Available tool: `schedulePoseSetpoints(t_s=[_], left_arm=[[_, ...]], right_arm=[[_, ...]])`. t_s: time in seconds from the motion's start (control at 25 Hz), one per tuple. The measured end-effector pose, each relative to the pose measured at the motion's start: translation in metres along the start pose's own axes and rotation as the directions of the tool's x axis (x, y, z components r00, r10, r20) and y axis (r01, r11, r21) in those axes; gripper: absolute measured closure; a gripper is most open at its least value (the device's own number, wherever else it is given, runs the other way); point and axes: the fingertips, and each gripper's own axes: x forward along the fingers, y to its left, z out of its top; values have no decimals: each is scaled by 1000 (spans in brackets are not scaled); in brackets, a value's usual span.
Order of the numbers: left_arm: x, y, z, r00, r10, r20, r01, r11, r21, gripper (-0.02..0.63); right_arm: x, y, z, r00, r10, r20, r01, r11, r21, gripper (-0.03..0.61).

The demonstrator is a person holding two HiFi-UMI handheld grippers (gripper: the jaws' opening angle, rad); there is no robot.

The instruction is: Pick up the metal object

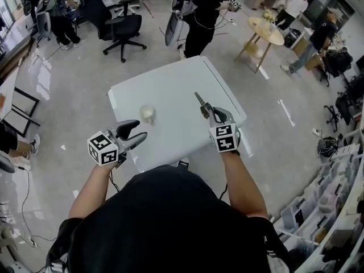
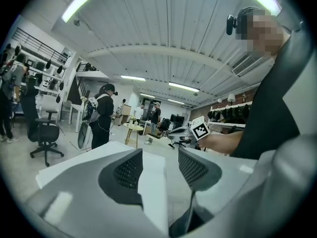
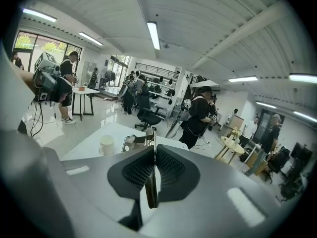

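Observation:
The metal object [image 1: 199, 100] is a thin flat utensil. My right gripper [image 1: 206, 111] is shut on its handle and holds it above the white table [image 1: 170, 84], the far end pointing away from me. In the right gripper view the handle [image 3: 150, 182] runs edge-on between the pressed pads, and the blade end [image 3: 133, 142] sticks out ahead of my right gripper [image 3: 154, 155]. My left gripper [image 1: 138, 128] hovers open over the table's near left edge with nothing in it; in its own view my left gripper [image 2: 161, 165] shows a wide gap between the pads.
A small pale cup [image 1: 147, 114] stands on the table between the grippers, also seen as the cup [image 3: 106, 144]. Beyond the table are a person in black [image 1: 202, 16], an office chair [image 1: 116, 24] and a round wooden table [image 1: 264, 30]. Storage bins [image 1: 330, 203] line the right.

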Motion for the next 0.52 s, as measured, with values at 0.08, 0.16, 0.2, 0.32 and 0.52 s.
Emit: schedulePoseSetpoints(t_s=[0.08, 0.16, 0.2, 0.32, 0.52], left_arm=[[3, -1, 1, 1000, -8, -4, 8, 1000, 3, 390], [4, -2, 2, 1000, -15, -8, 15, 1000, 4, 390], [4, -3, 3, 1000, -17, -8, 17, 1000, 5, 390], [8, -8, 4, 1000, -20, -6, 20, 1000, 9, 390], [9, -5, 1, 1000, -18, -8, 18, 1000, 8, 390]], right_arm=[[-4, -2, 3, 1000, -6, 8, 6, 1000, 9, 545], [-8, -3, 4, 1000, -11, 11, 11, 1000, 19, 545], [-11, -4, 4, 1000, -14, 12, 13, 1000, 23, 545], [-18, -11, 0, 999, -25, 27, 24, 999, 32, 545], [-23, -15, -5, 998, -37, 43, 36, 999, 30, 545]])
